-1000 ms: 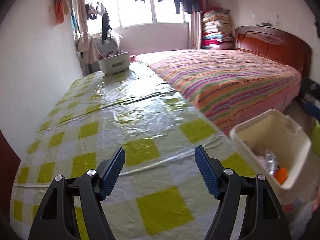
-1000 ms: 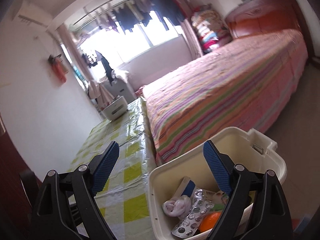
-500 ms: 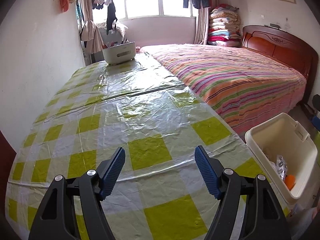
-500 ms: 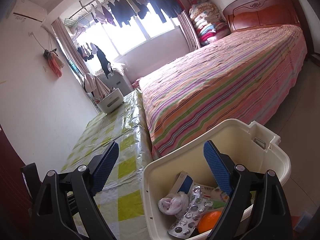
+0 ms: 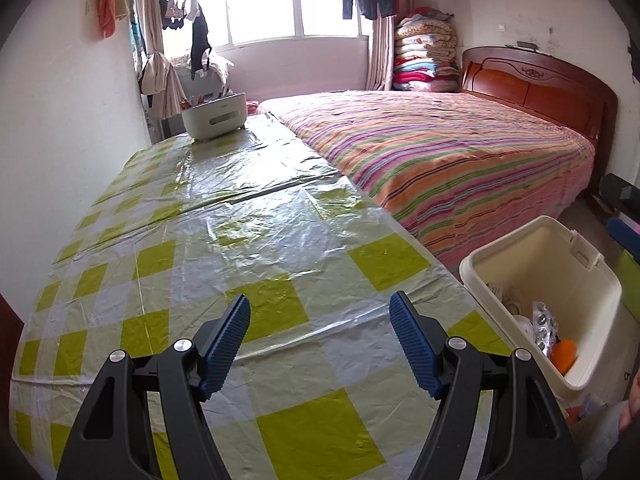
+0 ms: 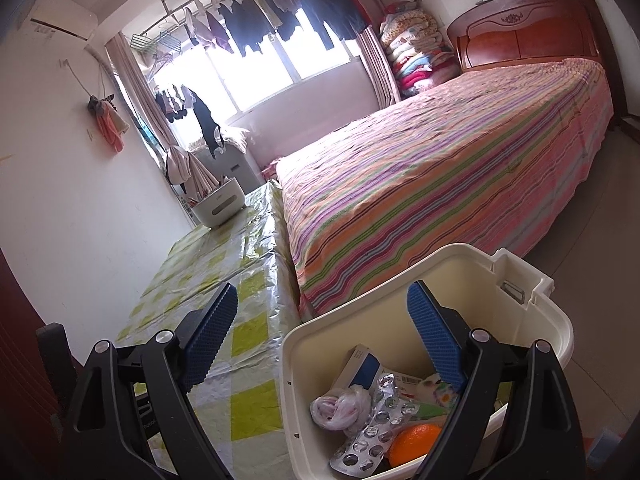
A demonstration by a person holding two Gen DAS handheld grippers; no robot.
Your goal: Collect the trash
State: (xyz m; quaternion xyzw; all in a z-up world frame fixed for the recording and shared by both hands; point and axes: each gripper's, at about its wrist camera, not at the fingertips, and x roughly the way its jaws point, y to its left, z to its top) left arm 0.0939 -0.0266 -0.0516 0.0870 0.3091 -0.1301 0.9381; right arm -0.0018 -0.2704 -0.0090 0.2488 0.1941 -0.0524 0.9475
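A cream plastic trash bin [image 5: 560, 252] stands on the floor off the table's right edge; it also shows in the right wrist view [image 6: 472, 276]. Inside lie a silver pill blister sheet [image 6: 368, 432], an orange [image 6: 414, 442], a knotted plastic bag [image 6: 340, 404] and a blue-white carton [image 6: 362, 368]. My left gripper [image 5: 320, 330] is open and empty above the green-checked tablecloth [image 5: 248, 240]. My right gripper [image 6: 322, 320] is open and empty, held over the bin's near left rim.
A white basket [image 5: 214, 116] sits at the table's far end. A bed with a striped cover [image 5: 440, 160] runs along the table's right side. A white wall is on the left. A dark chair back [image 6: 52, 356] stands at the table's near left.
The left gripper has pulled back and risen a little, showing more of the table and bin. The right gripper has shifted slightly over the bin. Both stay open.
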